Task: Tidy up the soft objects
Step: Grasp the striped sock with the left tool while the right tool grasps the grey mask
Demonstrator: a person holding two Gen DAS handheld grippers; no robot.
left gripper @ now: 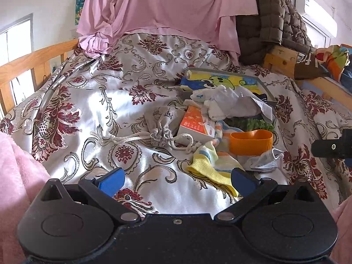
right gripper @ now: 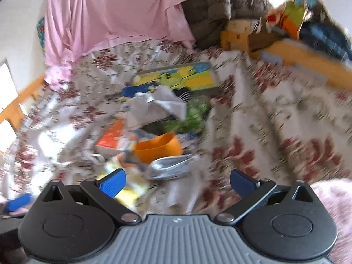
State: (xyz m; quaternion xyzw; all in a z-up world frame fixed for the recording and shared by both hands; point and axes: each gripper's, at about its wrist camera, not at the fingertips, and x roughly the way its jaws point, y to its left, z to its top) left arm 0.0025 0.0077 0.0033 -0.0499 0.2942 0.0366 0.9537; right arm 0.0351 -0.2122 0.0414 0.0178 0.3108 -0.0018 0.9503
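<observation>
We find a floral satin bedspread (left gripper: pixel 92 101) over a wood-railed bed, with a pink sheet (left gripper: pixel 154 6) hung behind. The right wrist view is motion-blurred, so small items there are indistinct. One drawstring pouch (left gripper: pixel 162 121), one orange cup (left gripper: pixel 250 142) and one yellow sock (left gripper: pixel 209 165) lie mid-bed; the left gripper (left gripper: pixel 176 179) and right gripper (right gripper: pixel 176 180) are both spread and empty.

No text can be read. The orange-and-white box (left gripper: pixel 196 124) near the middle of the pile carries printing, too small to make out; the right wrist view is blurred.
</observation>
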